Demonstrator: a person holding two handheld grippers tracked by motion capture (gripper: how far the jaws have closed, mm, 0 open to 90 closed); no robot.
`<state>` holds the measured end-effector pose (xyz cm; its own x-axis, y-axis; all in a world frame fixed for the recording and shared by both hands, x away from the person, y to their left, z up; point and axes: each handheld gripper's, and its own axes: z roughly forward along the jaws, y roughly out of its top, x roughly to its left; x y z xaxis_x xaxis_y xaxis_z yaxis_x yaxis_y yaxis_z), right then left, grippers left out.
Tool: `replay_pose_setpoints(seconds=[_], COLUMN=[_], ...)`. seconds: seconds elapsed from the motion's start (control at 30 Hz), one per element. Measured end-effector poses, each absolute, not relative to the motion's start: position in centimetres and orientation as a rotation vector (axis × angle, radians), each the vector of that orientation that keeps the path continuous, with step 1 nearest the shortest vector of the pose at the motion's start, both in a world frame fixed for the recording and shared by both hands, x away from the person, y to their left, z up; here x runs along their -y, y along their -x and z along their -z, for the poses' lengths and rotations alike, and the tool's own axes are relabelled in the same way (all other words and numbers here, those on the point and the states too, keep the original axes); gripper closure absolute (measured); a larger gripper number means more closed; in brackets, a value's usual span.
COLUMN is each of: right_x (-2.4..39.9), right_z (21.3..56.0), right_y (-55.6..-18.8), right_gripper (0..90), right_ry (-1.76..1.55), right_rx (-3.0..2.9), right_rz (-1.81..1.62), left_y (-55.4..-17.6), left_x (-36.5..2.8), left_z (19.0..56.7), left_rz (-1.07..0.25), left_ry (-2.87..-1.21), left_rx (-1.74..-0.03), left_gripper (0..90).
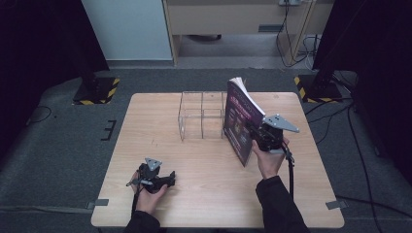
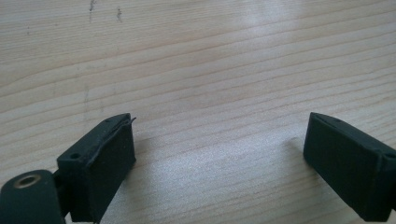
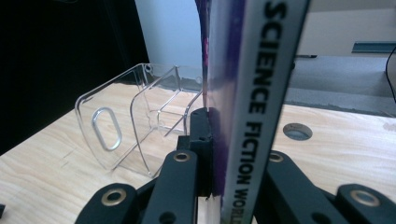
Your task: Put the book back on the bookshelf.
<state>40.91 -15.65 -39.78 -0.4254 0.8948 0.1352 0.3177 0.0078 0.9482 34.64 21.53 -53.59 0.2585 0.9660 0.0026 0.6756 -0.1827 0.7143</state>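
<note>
A purple-covered magazine (image 1: 240, 121) stands upright and tilted above the table, just right of a clear plastic file rack (image 1: 201, 115). My right gripper (image 1: 256, 134) is shut on its spine edge. In the right gripper view the white spine (image 3: 261, 107) reads "SCIENCE FICTION WORLD" and sits clamped between the two black jaws, with the clear rack (image 3: 135, 119) to the left behind it. My left gripper (image 1: 170, 179) rests low at the table's front left, held in a hand. Its jaws stand wide apart over bare wood in the left gripper view (image 2: 219, 154), with nothing between them.
The wooden table (image 1: 160, 121) has a round cable hole (image 3: 297, 131) near its right side. Black stands with yellow-striped bases (image 1: 94, 90) stand on the floor beyond the far corners. Cables trail on the carpet at the right.
</note>
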Motion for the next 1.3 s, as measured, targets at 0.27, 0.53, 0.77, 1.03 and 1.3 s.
replay_pose_setpoints(seconds=[0.27, 0.53, 0.77, 1.03, 1.3], right_x=[15.5, 15.0, 14.7, 14.6, 14.6], right_z=[39.3, 39.6, 40.4, 40.8, 41.5], right_y=[-42.3, -44.4, -45.4, -45.8, -45.9], right_gripper=[82.8, 82.7, 82.8, 82.8, 82.6], right_ry=[-1.242, -1.259, -1.267, -1.261, -1.272], right_rx=[-1.725, -1.694, -1.675, -1.619, -1.603], right_rz=[-1.426, -1.397, -1.380, -1.395, -1.391], left_y=[-34.6, -34.6, -34.6, -34.6, -34.6], left_x=[-21.5, -21.5, -21.5, -21.5, -21.5], left_z=[53.6, 53.6, 53.6, 53.6, 53.6], left_rz=[-0.627, -0.627, -0.628, -0.628, -0.628], left_ry=[-1.937, -1.936, -1.936, -1.936, -1.936], left_rx=[-1.483, -1.484, -1.484, -1.484, -1.484], left_gripper=[8.0, 8.0, 8.0, 8.0, 8.0])
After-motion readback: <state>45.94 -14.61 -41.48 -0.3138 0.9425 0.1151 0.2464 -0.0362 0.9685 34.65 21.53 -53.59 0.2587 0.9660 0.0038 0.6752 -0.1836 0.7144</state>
